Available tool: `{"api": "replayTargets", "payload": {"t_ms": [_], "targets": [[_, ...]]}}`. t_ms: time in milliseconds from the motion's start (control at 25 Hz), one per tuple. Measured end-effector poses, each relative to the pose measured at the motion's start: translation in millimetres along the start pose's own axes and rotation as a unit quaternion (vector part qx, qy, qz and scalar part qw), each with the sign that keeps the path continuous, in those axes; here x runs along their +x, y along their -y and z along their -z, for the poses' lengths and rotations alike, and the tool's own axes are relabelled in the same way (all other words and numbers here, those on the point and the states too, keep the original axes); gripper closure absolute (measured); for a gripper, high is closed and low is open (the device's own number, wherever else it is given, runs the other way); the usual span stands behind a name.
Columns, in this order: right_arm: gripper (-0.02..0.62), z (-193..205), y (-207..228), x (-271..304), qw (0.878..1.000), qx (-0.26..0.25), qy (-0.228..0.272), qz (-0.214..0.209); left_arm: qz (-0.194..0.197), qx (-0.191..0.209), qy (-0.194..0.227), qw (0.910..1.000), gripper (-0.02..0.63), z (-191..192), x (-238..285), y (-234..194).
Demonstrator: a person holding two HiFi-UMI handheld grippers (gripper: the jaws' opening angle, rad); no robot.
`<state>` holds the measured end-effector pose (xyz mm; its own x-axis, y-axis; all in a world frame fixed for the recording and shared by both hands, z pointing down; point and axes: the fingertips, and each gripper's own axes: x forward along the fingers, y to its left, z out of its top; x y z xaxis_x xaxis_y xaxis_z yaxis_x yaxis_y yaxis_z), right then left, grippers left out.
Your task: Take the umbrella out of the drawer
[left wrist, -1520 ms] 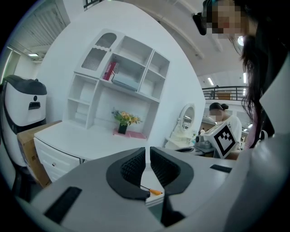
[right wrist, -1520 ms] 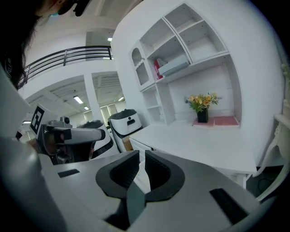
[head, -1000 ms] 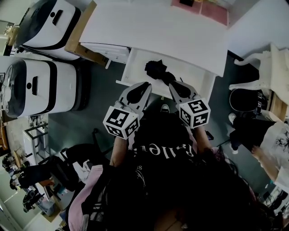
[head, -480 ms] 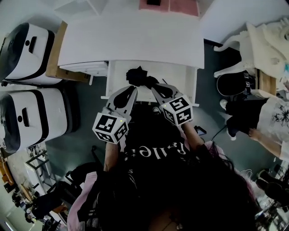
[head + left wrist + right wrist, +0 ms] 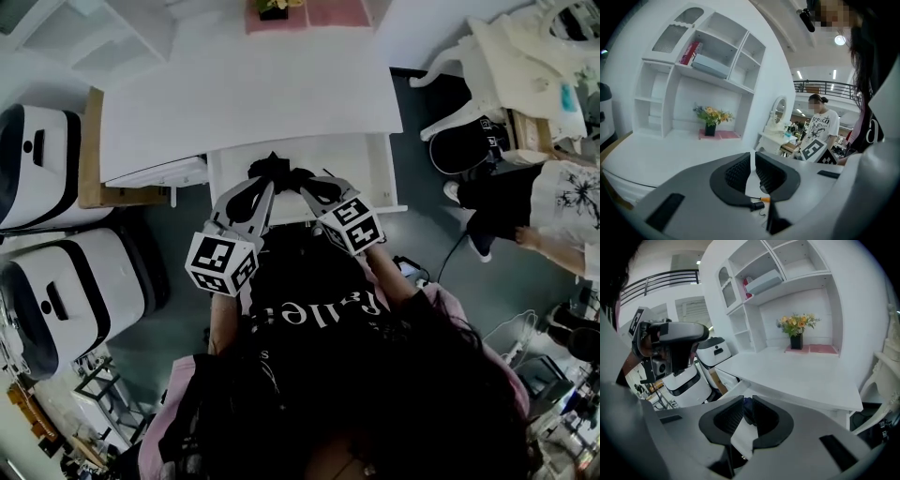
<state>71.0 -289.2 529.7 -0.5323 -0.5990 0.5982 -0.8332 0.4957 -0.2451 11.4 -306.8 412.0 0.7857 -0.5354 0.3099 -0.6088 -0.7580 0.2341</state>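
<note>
Drawer [image 5: 370, 164] under the white table [image 5: 253, 94] stood pulled out toward the person, w/ the black umbrella [image 5: 275, 167] lying bunched in its 9 o'clock half, i.e. inside and not yet lifted. The 2 tools came at it from the person's side. The right gripper [image 5: 302, 180] met the umbrella's edge from approx. 5 o'clock, and the left gripper [image 5: 264, 186] sat just beside it at approx. 7 o'clock. In the right gripper view the jaws were pressed together, w/ a thin dark bit of the umbrella [image 5: 746, 409] caught btw. the tips. That was prob. fabric or a strap, since only sthg slim would let them close that far, though which part it was couldn't be made out. Nose tilted down into the drawer, which suited a pinch on a low, floppy thing rather than a grab round its body. The left gripper's jaws were also drawn together w/ only a sliver of white showing btw. them and nothing in them. Its own view looked out over the tabletop toward the flower vase [image 5: 710, 126], so it rode higher and flatter, prob. held by as a spare, ready to steady or take the other end. Judged stage: grip made, lift-out not begun. A pinch on loose cloth could slip or let the canopy unfurl on the way up.
</note>
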Motion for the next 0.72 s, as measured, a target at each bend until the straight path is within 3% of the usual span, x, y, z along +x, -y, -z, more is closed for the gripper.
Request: {"api": "replayTargets", "payload": {"t_ms": [360, 720], "targets": [[0.529, 18, 22, 42, 0.998, -0.021, -0.038, 0.047, 0.015, -0.004, -0.014, 0.9998, 0.565, 9, -8, -43], [0.515, 49, 22, 99, 0.993, -0.053, -0.104, 0.027, 0.016, -0.013, -0.027, 0.9994, 0.565, 21, -16, -78]]}}
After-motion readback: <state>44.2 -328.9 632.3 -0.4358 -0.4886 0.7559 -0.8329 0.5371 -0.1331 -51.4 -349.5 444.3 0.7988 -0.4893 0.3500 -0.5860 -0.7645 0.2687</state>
